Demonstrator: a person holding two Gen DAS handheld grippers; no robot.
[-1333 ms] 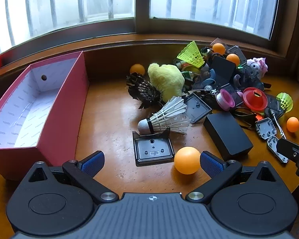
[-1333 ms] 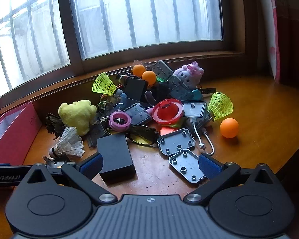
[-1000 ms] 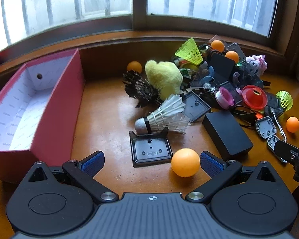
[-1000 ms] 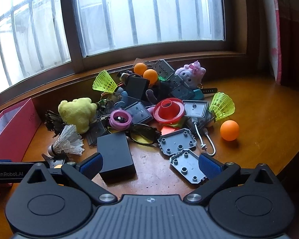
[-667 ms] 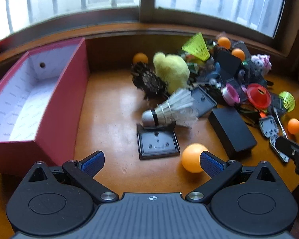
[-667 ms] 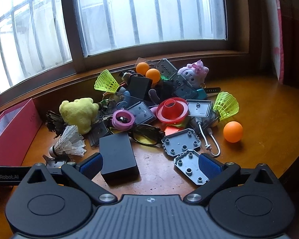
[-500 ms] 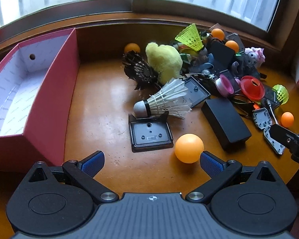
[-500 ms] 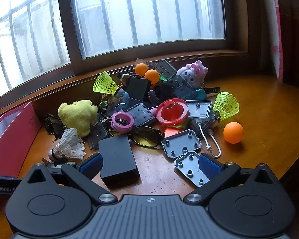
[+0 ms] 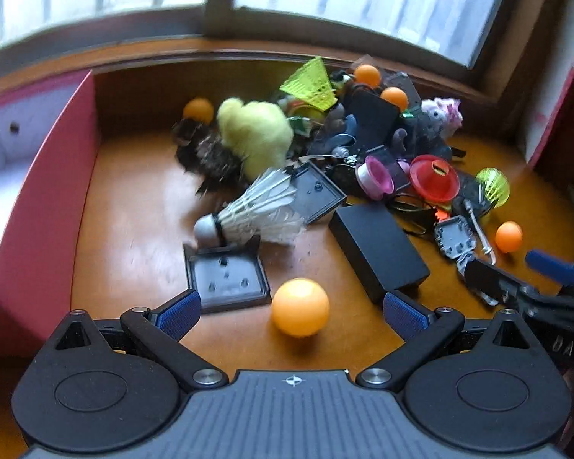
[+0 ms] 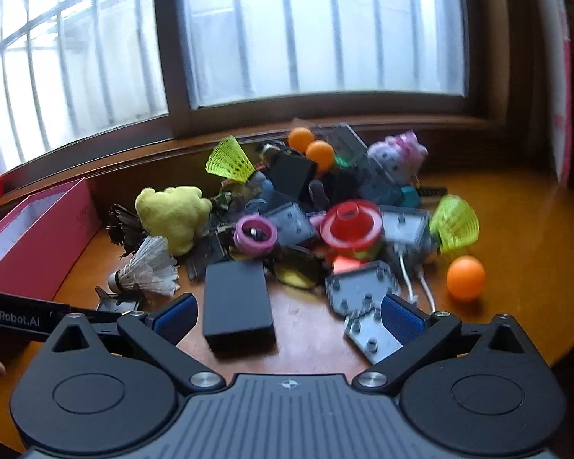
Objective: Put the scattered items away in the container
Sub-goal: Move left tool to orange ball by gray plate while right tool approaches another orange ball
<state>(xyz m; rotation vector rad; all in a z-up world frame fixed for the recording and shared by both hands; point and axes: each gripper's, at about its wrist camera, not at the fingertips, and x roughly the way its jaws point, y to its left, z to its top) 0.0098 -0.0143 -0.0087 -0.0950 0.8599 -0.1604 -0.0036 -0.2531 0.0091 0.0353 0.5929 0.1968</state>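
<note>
Now — left claw [image 9: 291, 311] spread, orange ball [image 9: 300, 306] between its fingers | right claw [image 10: 287, 315] spread — black box [image 10: 236, 303] just ahead

Counter [image 9: 134, 229]: glossy orange-brown wood, set below window. Pink box [image 9: 38, 206] rests at left edge, open top. Orange ball [image 9: 300, 307] lies alone in foreground, just beside square black plate [image 9: 227, 275]. White shuttlecock [image 9: 256, 214] lies on its side, touching plate's far edge. Black rectangular block [image 9: 379, 250] lies flat right of ball. Second orange ball [image 10: 465, 277] sits apart at right. Grey studded plates [image 10: 363, 287] lie near block. Yellow plush [image 9: 256, 135] at rear, in heap of mixed items.
</note>
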